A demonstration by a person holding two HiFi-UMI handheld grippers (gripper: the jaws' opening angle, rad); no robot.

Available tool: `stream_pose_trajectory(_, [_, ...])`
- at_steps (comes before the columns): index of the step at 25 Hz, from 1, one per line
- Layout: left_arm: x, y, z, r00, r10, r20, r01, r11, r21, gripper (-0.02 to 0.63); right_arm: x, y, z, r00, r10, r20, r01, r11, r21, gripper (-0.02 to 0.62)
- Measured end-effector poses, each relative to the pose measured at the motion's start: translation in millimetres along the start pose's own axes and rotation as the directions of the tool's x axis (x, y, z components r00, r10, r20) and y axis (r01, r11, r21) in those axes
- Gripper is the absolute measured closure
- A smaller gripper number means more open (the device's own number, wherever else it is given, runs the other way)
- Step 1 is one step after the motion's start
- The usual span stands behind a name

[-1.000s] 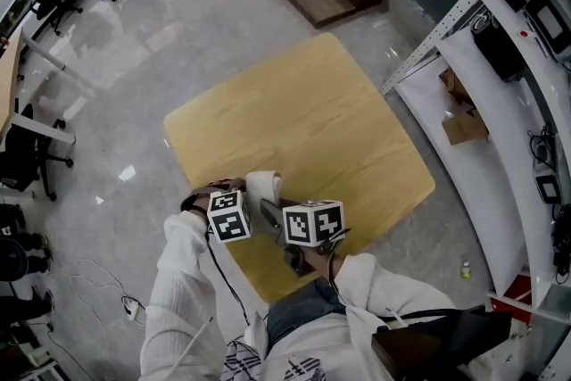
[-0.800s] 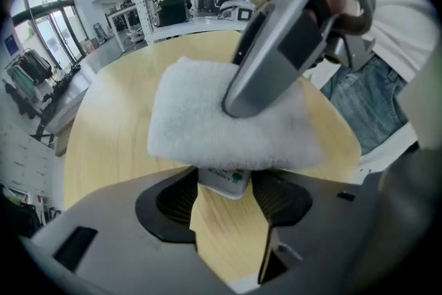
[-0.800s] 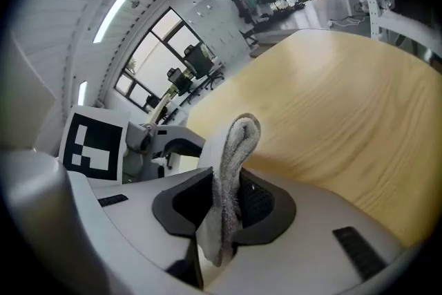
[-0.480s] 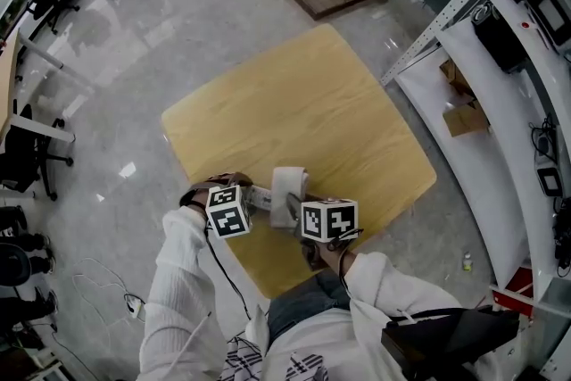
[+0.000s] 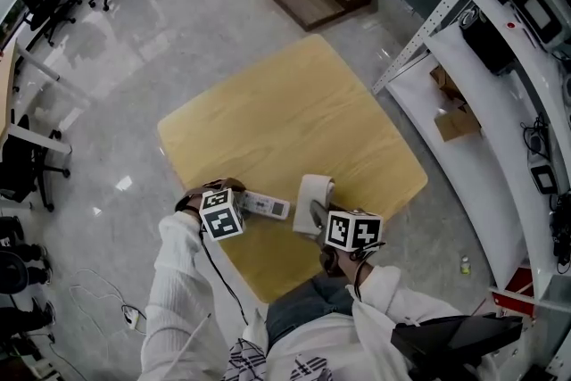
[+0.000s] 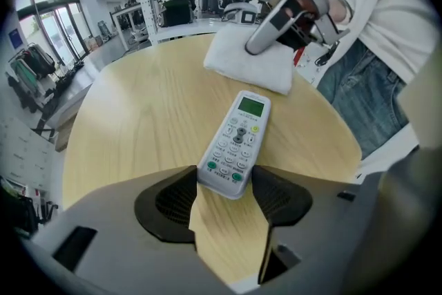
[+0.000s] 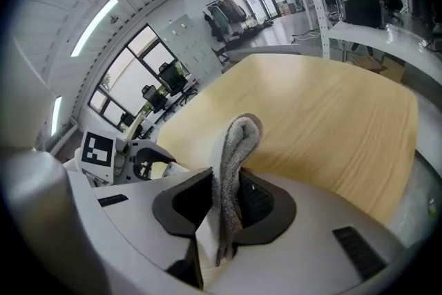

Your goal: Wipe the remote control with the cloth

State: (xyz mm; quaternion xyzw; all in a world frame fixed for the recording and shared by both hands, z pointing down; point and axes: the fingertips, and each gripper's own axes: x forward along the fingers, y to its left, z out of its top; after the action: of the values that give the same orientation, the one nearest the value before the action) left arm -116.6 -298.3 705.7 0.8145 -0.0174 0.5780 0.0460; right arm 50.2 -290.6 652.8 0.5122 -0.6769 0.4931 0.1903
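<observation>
We see the left tool (image 6: 224, 186) pinching the button end of the white remote control (image 6: 235, 138), which lies flat on the desk (image 5: 285, 111) near its front edge. The right tool (image 7: 224, 207) is clamped on the folded white cloth (image 7: 235, 148), just past the remote's green display and apart from it. The button print is too small to read.

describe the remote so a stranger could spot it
Find the yellow wooden table. Near its front edge lies the remote control, one end in the left gripper. It is slim, white and buttoned with a green screen, unlike the soft folded cloth beside it.
</observation>
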Motion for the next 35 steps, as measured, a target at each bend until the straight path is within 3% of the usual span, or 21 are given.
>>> stream_pose_trajectory(4, [-1,6,-2,0.999,0.031,0.04,-0.029,0.998,-0.053,0.357,-13,-11,0,1.0,0.0,0.028,0.0,1.0,0.003,0.506])
stream_pose_trajectory(10, [-4,13,0,0.984,0.138,0.11,-0.12,0.98,-0.157,0.357,-33,-21,0,0.999,-0.012,0.043,0.012,1.0,0.009,0.506])
stream_pose_trajectory(18, [-4,9,-4,0.984,0.107,0.142,-0.07,0.968,-0.242,0.347,-46,-16,-8,0.999,0.0,0.048,-0.001,1.0,0.011,0.506])
stream_pose_trajectory(21, [-12,12,-12,0.97,0.139,0.202,-0.065,0.939,-0.336,0.325,-52,-13,-6,0.998,0.006,0.062,-0.005,1.0,-0.004,0.506])
stream_pose_trajectory(23, [-25,11,-18,0.95,0.183,0.253,-0.06,0.903,-0.426,0.318,-56,-13,-4,0.997,0.007,0.075,-0.006,1.0,-0.017,0.506])
stream_pose_trajectory(25, [-48,8,-17,0.901,0.266,0.342,-0.049,0.847,-0.53,0.316,-60,-12,-3,0.995,0.015,0.094,-0.012,0.999,-0.03,0.506])
stream_pose_trajectory(26, [-63,4,-13,0.86,0.323,0.395,-0.036,0.811,-0.584,0.316,-61,-11,-2,0.994,0.022,0.105,-0.019,0.999,-0.037,0.506])
stream_pose_trajectory(28, [-93,-7,0,0.755,0.436,0.49,0.009,0.74,-0.673,0.318,-62,-5,1,0.991,0.039,0.128,-0.031,0.998,-0.063,0.506])
stream_pose_trajectory(30, [-118,-28,19,0.654,0.501,0.567,0.07,0.706,-0.705,0.319,-63,7,5,0.987,0.061,0.148,-0.047,0.994,-0.095,0.506])
stream_pose_trajectory(32, [-134,-52,41,0.581,0.536,0.612,0.113,0.692,-0.713,0.319,-63,23,5,0.983,0.089,0.159,-0.071,0.99,-0.118,0.506])
stream_pose_trajectory(33, [-140,-62,50,0.553,0.567,0.611,0.12,0.672,-0.731,0.323,-63,31,3,0.982,0.104,0.16,-0.083,0.988,-0.129,0.506])
stream_pose_trajectory(34, [-145,-68,55,0.523,0.612,0.593,0.121,0.636,-0.762,0.366,-63,39,1,0.98,0.118,0.16,-0.096,0.985,-0.14,0.506])
stream_pose_trajectory(35, [-151,-72,57,0.491,0.664,0.563,0.122,0.587,-0.8,0.467,-63,48,-3,0.978,0.133,0.159,-0.108,0.982,-0.154,0.506])
